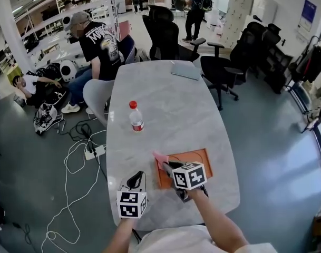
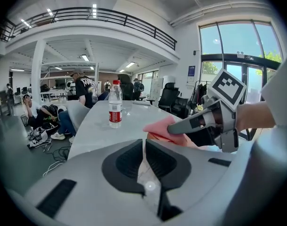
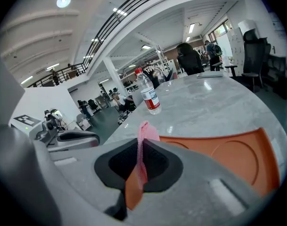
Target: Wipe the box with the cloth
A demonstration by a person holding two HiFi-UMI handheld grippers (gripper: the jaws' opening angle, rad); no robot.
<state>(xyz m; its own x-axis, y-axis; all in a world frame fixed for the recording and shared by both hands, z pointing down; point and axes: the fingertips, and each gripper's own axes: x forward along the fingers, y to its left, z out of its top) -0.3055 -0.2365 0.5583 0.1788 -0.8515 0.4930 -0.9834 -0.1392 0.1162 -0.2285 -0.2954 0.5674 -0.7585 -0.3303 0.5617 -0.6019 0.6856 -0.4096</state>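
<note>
A flat orange box [image 1: 194,159] [image 3: 228,157] with a round recess lies on the grey table near its front edge. My right gripper [image 1: 169,167] [image 3: 142,147] is shut on a pink cloth [image 1: 160,157] [image 3: 144,130] and holds it over the box's left end. The cloth [image 2: 161,126] sticks up from the jaws as a thin fold. My left gripper [image 1: 136,179] [image 2: 144,147] hovers just left of the box with its jaws together and nothing between them. From the left gripper view the right gripper [image 2: 200,124] shows at the right with the cloth in it.
A water bottle [image 1: 136,116] [image 2: 115,105] [image 3: 148,93] stands mid-table beyond the box. A grey laptop [image 1: 185,70] lies at the far end. Black office chairs [image 1: 223,67] ring the far and right sides. People sit at the left, and cables [image 1: 78,157] trail on the floor there.
</note>
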